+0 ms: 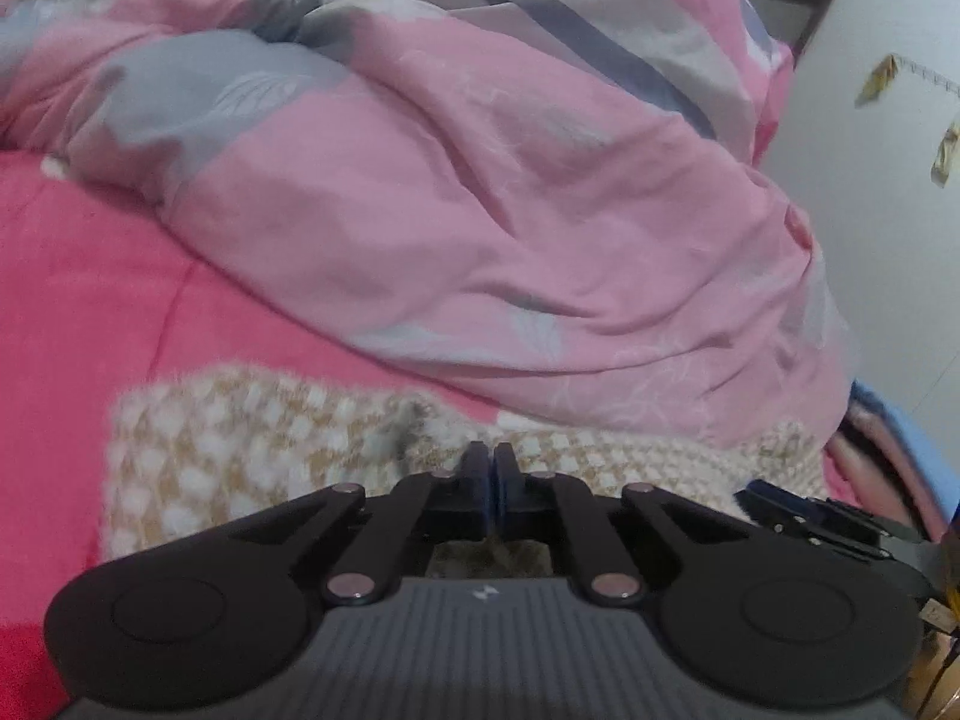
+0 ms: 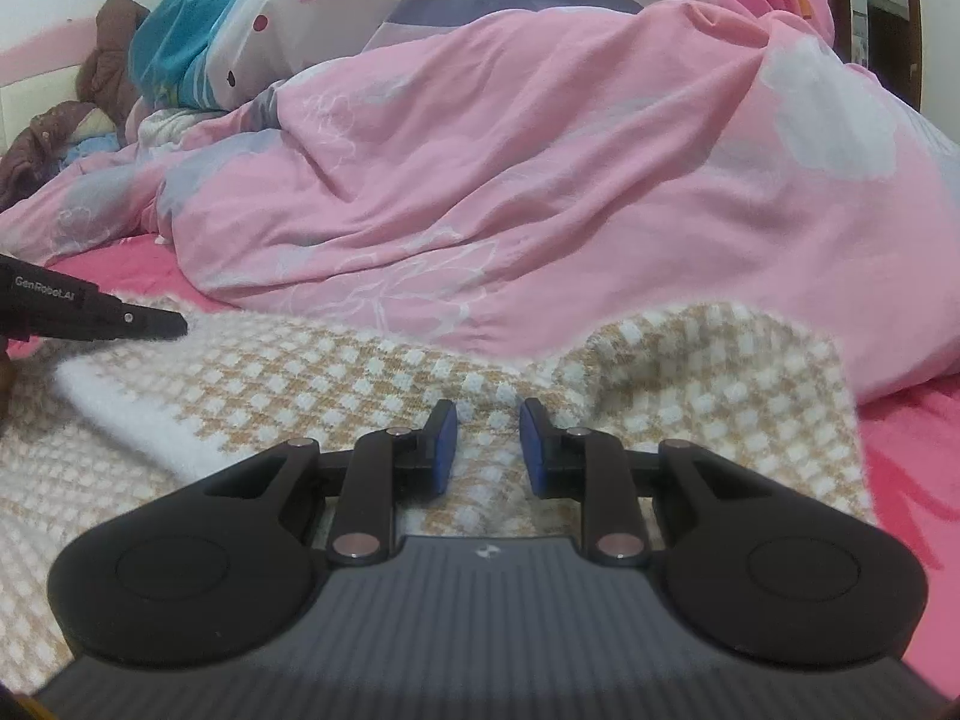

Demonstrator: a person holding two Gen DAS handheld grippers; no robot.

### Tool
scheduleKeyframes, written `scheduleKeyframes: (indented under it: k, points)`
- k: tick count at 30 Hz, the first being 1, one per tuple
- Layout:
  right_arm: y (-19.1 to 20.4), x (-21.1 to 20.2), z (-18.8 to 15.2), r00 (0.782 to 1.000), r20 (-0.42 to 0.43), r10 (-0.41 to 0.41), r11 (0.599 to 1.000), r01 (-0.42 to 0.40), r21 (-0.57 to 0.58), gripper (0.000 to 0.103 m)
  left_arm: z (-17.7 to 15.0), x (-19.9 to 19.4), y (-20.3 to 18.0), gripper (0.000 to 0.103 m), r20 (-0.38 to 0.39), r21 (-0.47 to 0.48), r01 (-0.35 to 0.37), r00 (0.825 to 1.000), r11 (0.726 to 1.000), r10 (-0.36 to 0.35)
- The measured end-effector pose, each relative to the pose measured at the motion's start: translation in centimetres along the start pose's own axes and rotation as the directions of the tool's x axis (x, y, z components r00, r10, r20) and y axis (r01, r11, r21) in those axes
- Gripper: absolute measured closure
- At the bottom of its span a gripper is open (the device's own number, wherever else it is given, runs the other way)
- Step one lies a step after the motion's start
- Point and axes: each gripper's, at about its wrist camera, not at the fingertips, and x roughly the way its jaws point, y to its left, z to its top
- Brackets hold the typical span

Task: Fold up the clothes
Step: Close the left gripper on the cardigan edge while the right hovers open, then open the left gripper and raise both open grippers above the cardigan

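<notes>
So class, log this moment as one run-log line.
left gripper: shut | right gripper: open, over checked knit | duvet behind

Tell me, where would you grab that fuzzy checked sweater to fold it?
Probably the raised, curled-up edge of the checked sweater, at its far right beside the pink duvet. It stands off the bed, so the open right gripper could come straight forward and pinch it.

Premises: a home bedroom. I work over a bed (image 2: pixel 912 438) with a bright pink sheet. A rumpled pink floral duvet (image 2: pixel 540 180) is heaped on it, soft toys (image 2: pixel 114 42) lie at the far end, and a plain white wall (image 1: pixel 870 240) stands alongside.
</notes>
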Motion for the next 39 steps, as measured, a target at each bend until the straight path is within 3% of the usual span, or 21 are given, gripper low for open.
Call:
scheduleKeyframes:
  k: [6,10,13,16,20,23,26,28,30,31,33,34,35,36,39]
  points:
    - [0.0,-0.3,1.3,1.0,-0.01,0.003,1.0,-0.003,0.007,0.083,-0.7,-0.1,-1.1,0.098,0.031,0.067,-0.049,0.998,0.997,0.047]
    - [-0.2,-0.3,3.0,0.999,0.041,-0.023,1.0,0.023,0.001,0.083,-0.9,0.0,-0.9,0.098,0.04,0.06,-0.046,0.998,0.997,0.043]
    - [-2.4,2.4,1.3,0.997,-0.042,-0.061,0.994,0.064,0.084,0.083,-1.0,0.0,-0.7,0.098,0.042,0.053,-0.036,0.999,0.998,0.034]
    - [-4.0,2.2,1.2,0.999,-0.03,-0.027,0.979,0.033,0.201,0.084,-0.9,0.0,-0.8,0.098,0.043,0.055,-0.038,0.998,0.998,0.036]
    - [-2.7,0.0,2.6,0.997,-0.014,-0.072,0.983,0.074,0.166,0.082,-1.0,0.0,-0.7,0.098,0.044,0.052,-0.037,0.998,0.998,0.035]
    - [-0.1,-2.3,3.2,0.999,0.035,-0.021,0.998,0.019,0.055,0.082,-1.0,0.0,-0.7,0.098,0.044,0.05,-0.035,0.999,0.998,0.032]
    - [2.1,-2.1,1.3,1.0,-0.016,0.007,0.998,-0.008,-0.055,0.083,-1.0,0.0,-0.7,0.098,0.044,0.049,-0.033,0.999,0.998,0.03]
    - [2.3,-1.2,-1.2,1.0,-0.019,-0.008,0.997,0.007,-0.075,0.083,-1.0,0.0,-0.8,0.098,0.043,0.055,-0.036,0.999,0.998,0.034]
    - [1.9,-0.8,-1.5,1.0,-0.028,-0.003,0.999,0.002,-0.05,0.083,-0.9,-0.1,-1.3,0.098,0.047,0.079,-0.051,0.998,0.996,0.047]
    - [1.7,-0.7,-1.4,1.0,-0.03,0.001,0.999,-0.002,-0.036,0.083,-0.8,-0.4,-1.8,0.096,0.054,0.108,-0.061,0.997,0.992,0.055]
    - [1.6,-0.7,-1.5,1.0,-0.025,0.003,0.999,-0.004,-0.032,0.083,-0.8,-1.1,-3.0,0.083,0.079,0.174,-0.083,0.994,0.981,0.07]
    - [1.7,-0.7,-1.6,1.0,-0.024,0.003,0.999,-0.003,-0.033,0.083,-1.0,-1.9,-4.1,0.062,0.117,0.232,-0.096,0.991,0.968,0.07]
    - [1.8,-0.8,-1.7,1.0,-0.022,0.002,0.999,-0.003,-0.033,0.083,-1.3,-2.9,-5.3,0.053,0.163,0.288,-0.107,0.985,0.952,0.061]
    - [1.8,-0.9,-1.9,1.0,-0.019,0.002,0.999,-0.003,-0.032,0.083,-1.7,-3.8,-6.5,0.053,0.192,0.34,-0.109,0.98,0.934,0.045]
    - [1.9,-1.1,-1.9,1.0,-0.014,0.004,1.0,-0.004,-0.029,0.083,-2.8,-4.6,-9.3,0.053,0.16,0.456,-0.082,0.987,0.886,0.009]
